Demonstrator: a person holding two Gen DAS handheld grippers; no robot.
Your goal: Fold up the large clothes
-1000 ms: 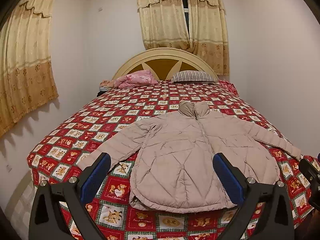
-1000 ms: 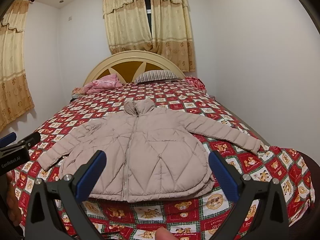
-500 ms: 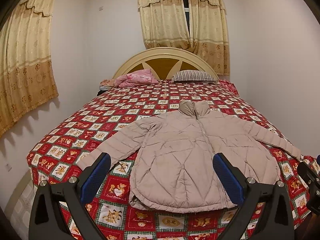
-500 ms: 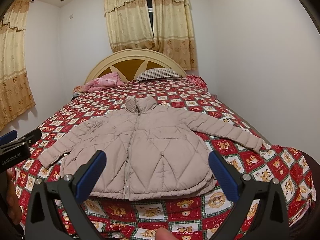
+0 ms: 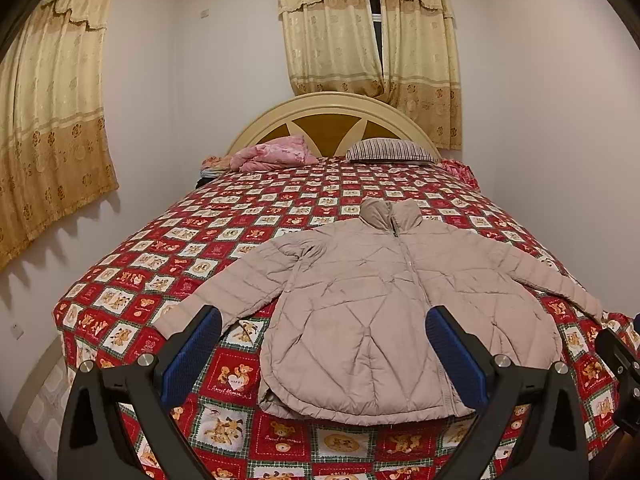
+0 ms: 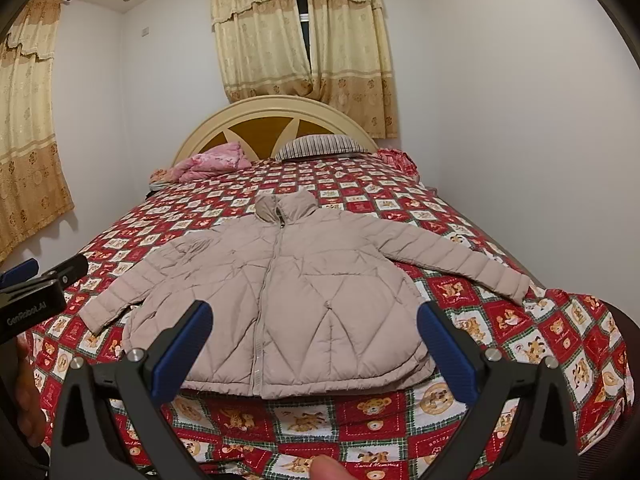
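A beige quilted jacket point(image 5: 372, 300) lies flat and zipped on the bed, collar toward the headboard, both sleeves spread out to the sides. It also shows in the right wrist view point(image 6: 288, 300). My left gripper point(image 5: 322, 344) is open and empty, held above the foot of the bed in front of the jacket's hem. My right gripper point(image 6: 314, 340) is open and empty, likewise in front of the hem. The left gripper's body point(image 6: 32, 304) shows at the left edge of the right wrist view.
The bed has a red patchwork bear quilt point(image 5: 224, 236) and a cream arched headboard point(image 5: 332, 120). A pink bundle point(image 5: 272, 156) and a striped pillow point(image 5: 390, 150) lie at the head. Walls stand close on both sides, with curtains point(image 5: 368, 28) behind.
Both grippers have drifted slightly; the jacket sits a little lower and closer in the right wrist view. The jacket has not moved on the bed.
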